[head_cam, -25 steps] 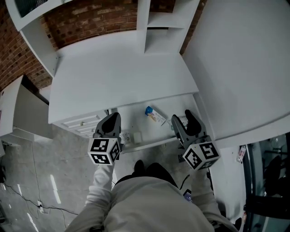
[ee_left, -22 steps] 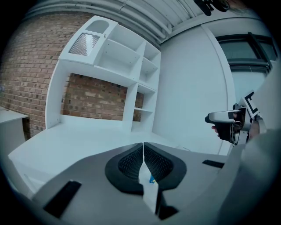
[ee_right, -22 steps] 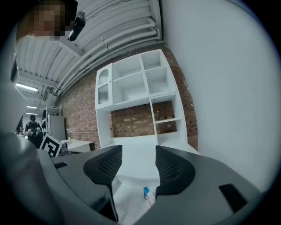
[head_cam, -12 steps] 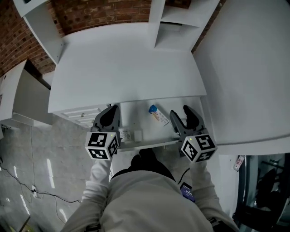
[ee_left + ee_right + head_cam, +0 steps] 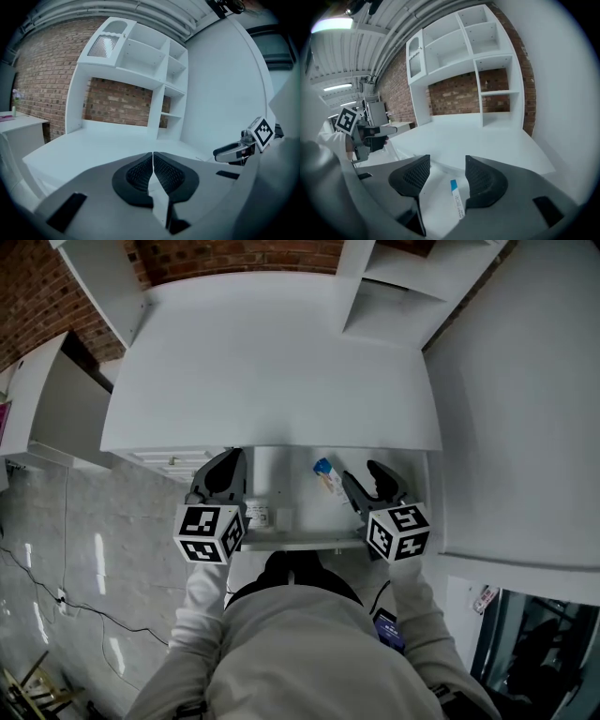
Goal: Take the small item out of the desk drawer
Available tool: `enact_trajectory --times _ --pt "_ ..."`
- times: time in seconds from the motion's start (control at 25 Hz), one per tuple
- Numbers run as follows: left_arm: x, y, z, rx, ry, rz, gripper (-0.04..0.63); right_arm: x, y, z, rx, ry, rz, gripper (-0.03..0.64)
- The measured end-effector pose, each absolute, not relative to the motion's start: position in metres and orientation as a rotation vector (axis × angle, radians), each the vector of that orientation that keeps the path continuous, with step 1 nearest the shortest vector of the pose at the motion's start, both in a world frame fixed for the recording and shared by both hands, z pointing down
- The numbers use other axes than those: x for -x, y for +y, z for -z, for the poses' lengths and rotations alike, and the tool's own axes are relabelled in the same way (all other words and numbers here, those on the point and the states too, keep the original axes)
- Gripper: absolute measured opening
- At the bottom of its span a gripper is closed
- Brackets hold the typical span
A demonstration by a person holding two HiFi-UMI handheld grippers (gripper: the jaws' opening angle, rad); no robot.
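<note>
**Both tongs over the open drawer, packet untouched**

Nearest the head camera, two pale-sleeved forearms point(image 5: 202, 596) reach forward and down, one toward each end of the open drawer point(image 5: 300, 542). The left tongs point(image 5: 227, 470) hang over the drawer's left end with their marker cube point(image 5: 210, 532) turned back toward the person. The right tongs point(image 5: 367, 482) hang over its right end, angled slightly inward.

The left gripper view shows the left tongs with ribbed pads pressed together at the tips and nothing between them. The right tongs stand well apart and grip nothing.

The task's thing — a white packet point(image 5: 326, 476) with a blue end — lies flat on the drawer floor, right of the drawer's middle and just left of the right tongs. In the right gripper view it lies below the gap between the jaws, touching neither. Two small pale things point(image 5: 267, 517) sit at the drawer's front left; what they are cannot be made out.

Only the head view takes in the whole drawer. The left gripper view looks over it, across the bench point(image 5: 272, 362), and catches the right tongs at its right edge. The right gripper view looks down onto the packet and shows the left tongs at its left edge.

Beyond the drawer the white bench top runs back to a white shelf unit point(image 5: 394, 287) — with a brick wall point(image 5: 234, 254) behind.
</note>
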State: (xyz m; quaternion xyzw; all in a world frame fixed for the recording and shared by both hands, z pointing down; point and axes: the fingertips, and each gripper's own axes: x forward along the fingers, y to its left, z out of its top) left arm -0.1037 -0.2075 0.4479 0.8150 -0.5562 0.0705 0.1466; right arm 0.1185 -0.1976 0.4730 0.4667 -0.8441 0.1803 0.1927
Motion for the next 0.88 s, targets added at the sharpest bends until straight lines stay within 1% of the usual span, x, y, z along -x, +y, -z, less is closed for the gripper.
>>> enact_trajectory --times 0.32,0.88 --pt "0.103 -0.211 -0.458 -2.280 -1.653 -0.226 0.023 -0.116 -0.204 -0.538 -1.111 -2.252 -0.555 0.255" --pt "0.111 -0.217 -0.465 -2.185 -1.729 -0.237 0.023 -0.112 -0.205 -0.618 -0.858 -2.070 -0.608 0.259"
